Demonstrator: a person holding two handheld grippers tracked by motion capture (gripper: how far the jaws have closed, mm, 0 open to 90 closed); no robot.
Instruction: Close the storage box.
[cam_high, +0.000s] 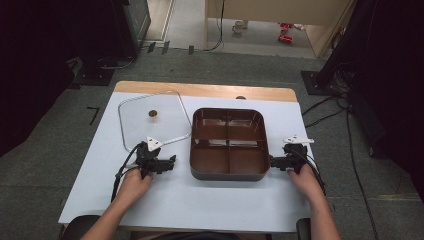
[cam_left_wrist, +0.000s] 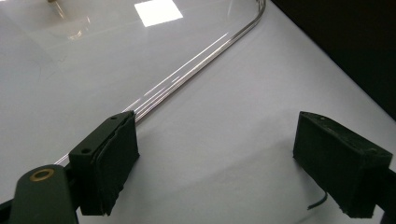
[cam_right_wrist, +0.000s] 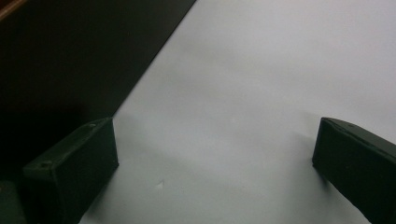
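Observation:
A dark brown square pot (cam_high: 228, 143), split into four compartments, stands in the middle of the white table. Its clear glass lid (cam_high: 152, 122) with a small brass knob (cam_high: 153, 115) lies flat to the pot's left. My left gripper (cam_high: 172, 160) rests on the table just left of the pot, open, nothing between its jaws. In the left gripper view the lid's metal rim (cam_left_wrist: 196, 63) runs past the left jaw, and the left gripper (cam_left_wrist: 217, 170) stands wide. My right gripper (cam_high: 273, 161) sits against the pot's right side, open and empty. The pot's dark wall (cam_right_wrist: 70, 56) is beside my right gripper (cam_right_wrist: 215, 168).
The white table top (cam_high: 190, 200) ends in a wooden strip (cam_high: 205, 90) at the far side. Cables (cam_high: 325, 112) trail over the grey floor to the right, and dark stands rise at both back corners.

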